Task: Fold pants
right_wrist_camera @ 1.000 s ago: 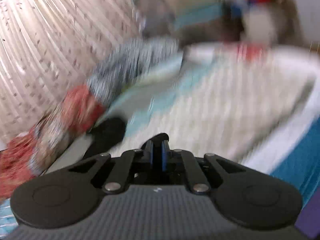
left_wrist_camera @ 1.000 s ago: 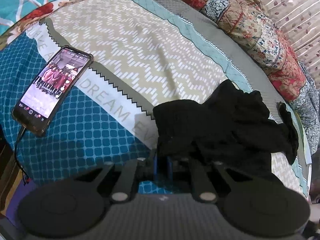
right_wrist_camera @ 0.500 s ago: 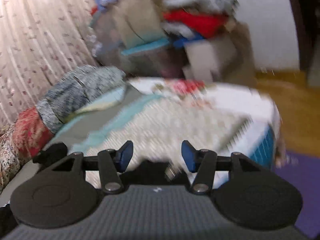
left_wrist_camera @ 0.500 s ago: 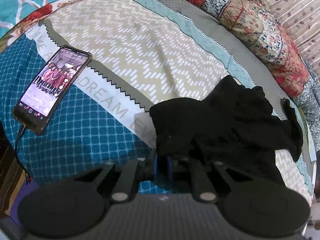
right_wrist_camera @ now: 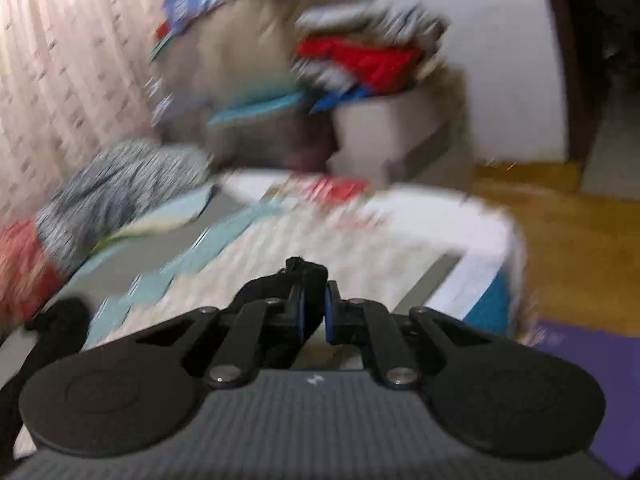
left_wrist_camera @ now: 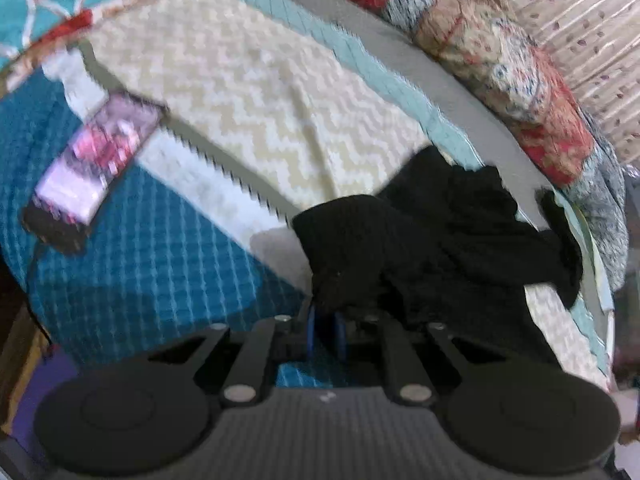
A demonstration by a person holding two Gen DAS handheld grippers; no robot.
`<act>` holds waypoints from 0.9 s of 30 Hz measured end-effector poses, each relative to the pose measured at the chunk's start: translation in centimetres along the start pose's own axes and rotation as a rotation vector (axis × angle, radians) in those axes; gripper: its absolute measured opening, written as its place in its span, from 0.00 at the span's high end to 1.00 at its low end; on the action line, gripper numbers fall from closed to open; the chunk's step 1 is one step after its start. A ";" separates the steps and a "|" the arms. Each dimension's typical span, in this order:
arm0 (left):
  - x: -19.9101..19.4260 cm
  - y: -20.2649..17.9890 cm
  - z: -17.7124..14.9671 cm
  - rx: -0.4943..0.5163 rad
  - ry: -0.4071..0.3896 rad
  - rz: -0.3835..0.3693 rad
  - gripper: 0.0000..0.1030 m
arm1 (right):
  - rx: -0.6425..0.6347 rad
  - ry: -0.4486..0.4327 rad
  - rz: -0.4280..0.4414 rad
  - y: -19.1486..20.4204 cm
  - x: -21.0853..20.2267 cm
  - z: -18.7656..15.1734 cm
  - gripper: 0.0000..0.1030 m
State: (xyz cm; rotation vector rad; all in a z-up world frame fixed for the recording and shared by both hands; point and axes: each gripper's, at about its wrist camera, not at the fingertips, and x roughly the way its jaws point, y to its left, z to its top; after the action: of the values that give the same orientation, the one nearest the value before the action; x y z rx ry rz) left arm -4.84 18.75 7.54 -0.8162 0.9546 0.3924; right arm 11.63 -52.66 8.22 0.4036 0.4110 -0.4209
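The crumpled black fabric pants are being held on the patterned bedspread, spreading ahead and to the right of the left gripper, whose blue-padded jaws are being kept clamped on the near edge of the cloth. In the right wrist view, the right gripper has just been closing its jaws, and a black fold is being pinched between them, bunching just above and left of the tips.
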 end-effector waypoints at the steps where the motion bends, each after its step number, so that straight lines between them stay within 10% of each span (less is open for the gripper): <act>1: 0.7 -0.3 -0.7 0.025 0.029 0.014 0.87 | -0.011 0.016 -0.036 -0.2 0.6 0.2 0.88; 6: 1.1 -1.0 -4.2 0.222 0.114 0.031 0.72 | 0.050 0.085 -0.203 -1.9 1.6 -0.9 0.50; 11: -5.3 -0.8 -0.8 0.274 -0.156 -0.045 0.52 | 0.175 -0.059 -0.203 -2.0 -2.3 -1.0 0.48; 17: 0.1 -9.2 6.2 0.555 -0.345 0.039 0.34 | 0.106 0.008 0.085 5.8 -0.3 -0.2 0.48; 25: 16.2 -16.9 8.6 0.726 -0.210 0.055 0.22 | -0.279 0.228 0.446 23.1 4.9 -1.2 0.36; 27: 18.3 -17.3 9.0 0.689 -0.188 0.051 0.34 | -0.406 0.239 0.498 28.0 6.4 -1.4 0.31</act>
State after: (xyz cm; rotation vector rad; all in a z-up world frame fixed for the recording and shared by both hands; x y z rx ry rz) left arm 20.93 13.60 2.65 -0.1249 0.8546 0.1571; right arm 29.60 -30.55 12.16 0.1483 0.5940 0.1994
